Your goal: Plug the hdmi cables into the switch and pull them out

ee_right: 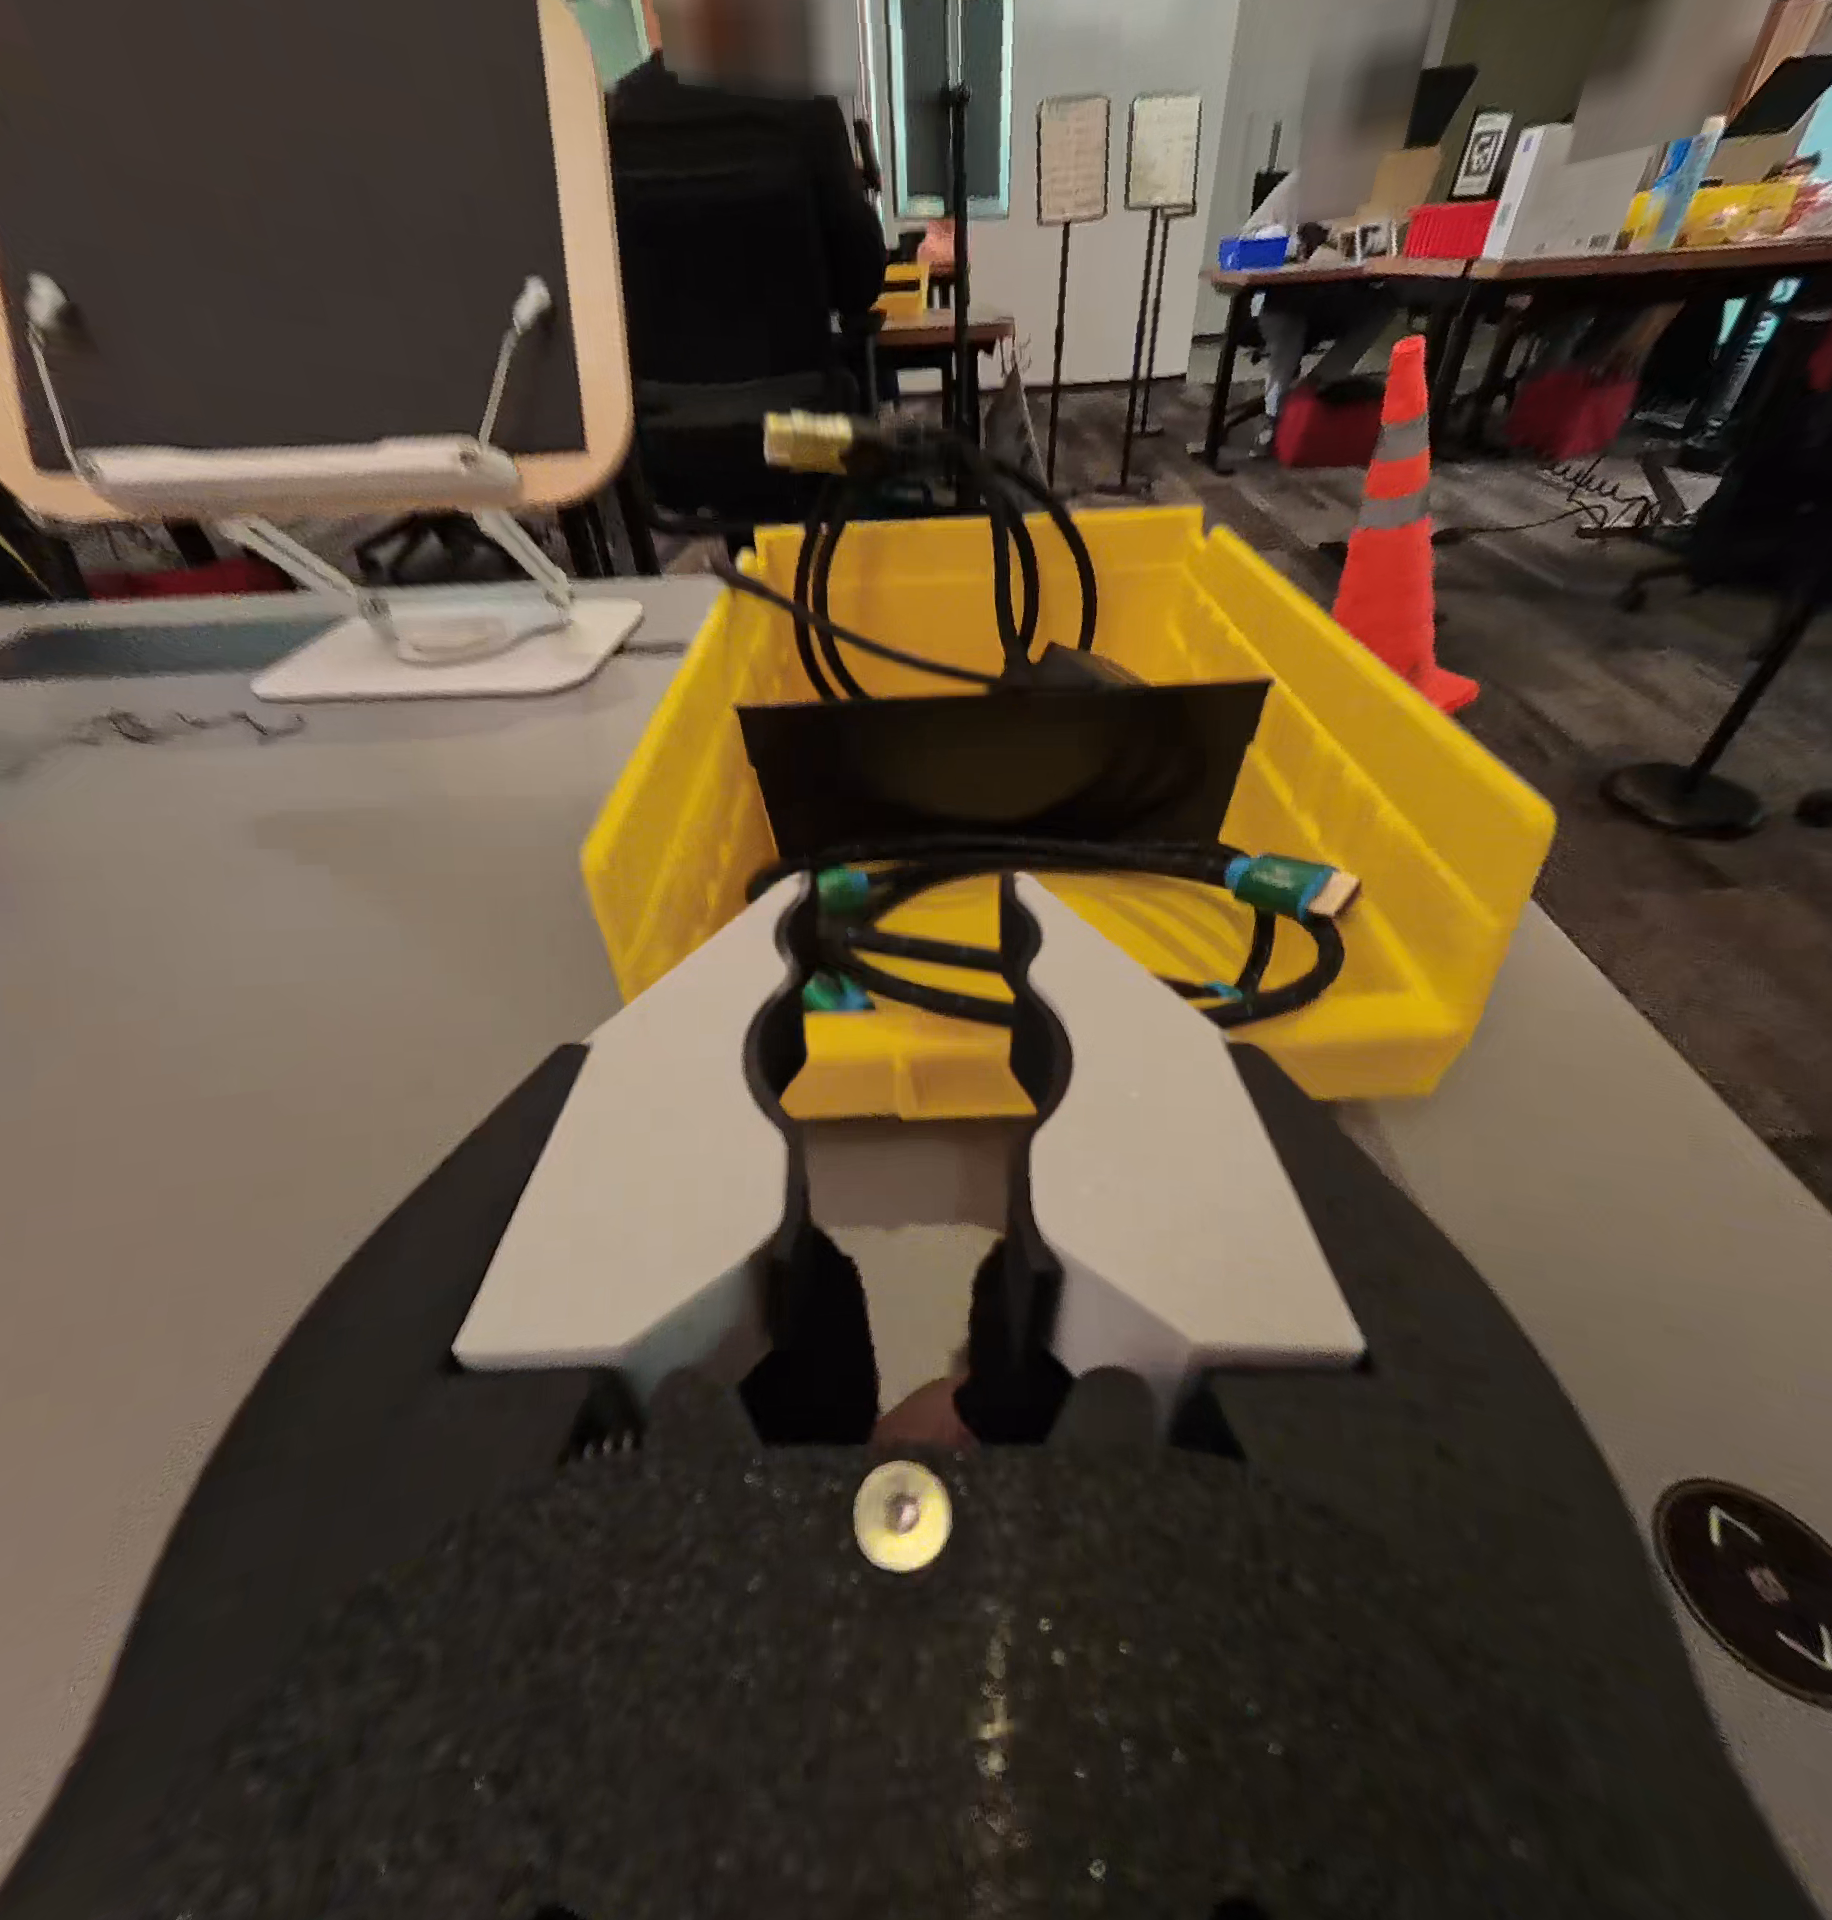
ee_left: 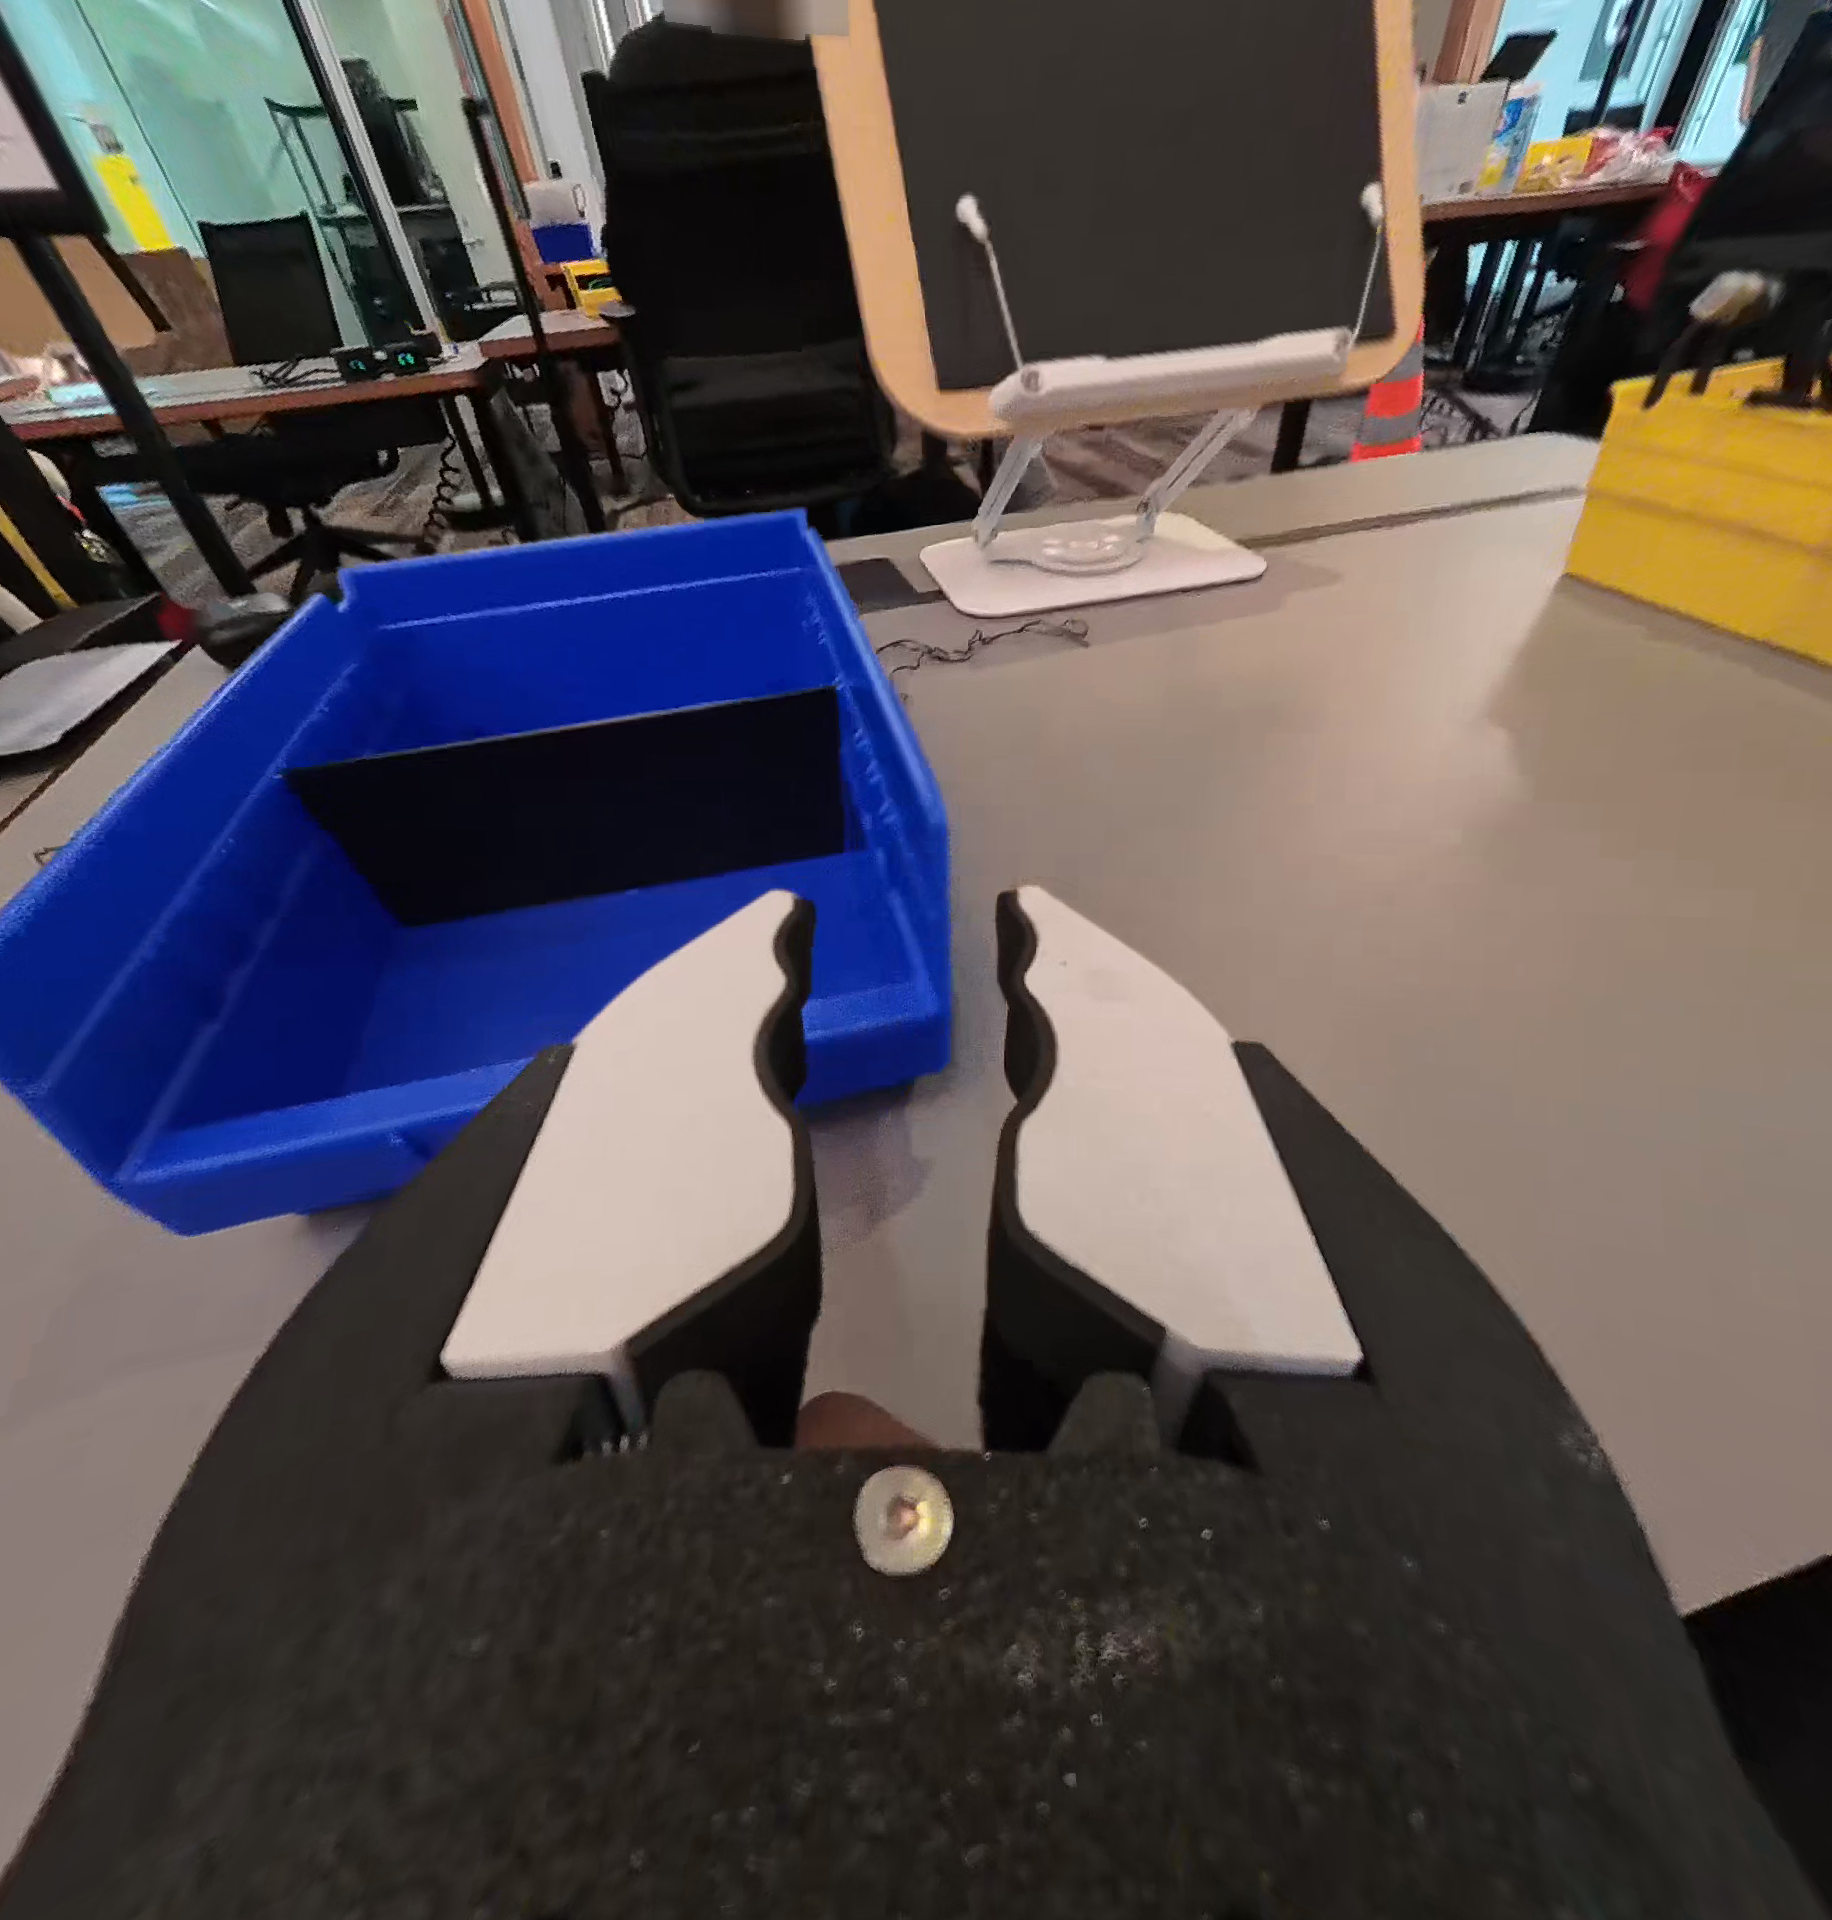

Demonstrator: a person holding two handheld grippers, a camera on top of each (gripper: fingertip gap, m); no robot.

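Black braided HDMI cable [ee_right: 1047,935] coiled in yellow plastic bin [ee_right: 1411,790], green plug [ee_right: 1281,883] pointing right, both claws spread: left claw [ee_left: 904,909], right claw [ee_right: 907,894], grey tabletop [ee_left: 1411,883].

We see a glossy plastic yellow bin [ee_right: 1411,831], braided cloth-sheathed cables [ee_right: 1296,966], a smooth matt bench [ee_left: 1411,935], and a glossy plastic blue bin [ee_left: 112,997].

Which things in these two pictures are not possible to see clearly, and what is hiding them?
- Switch: right wrist view, not identifiable; the black divider in the yellow bin screens the rear compartment.
- Green-ended HDMI cable: right wrist view, its coil is partly behind the right gripper fingers.
- Blue bin: left wrist view, its own divider hides the floor behind it.
- Gold connector: right wrist view, blurred.
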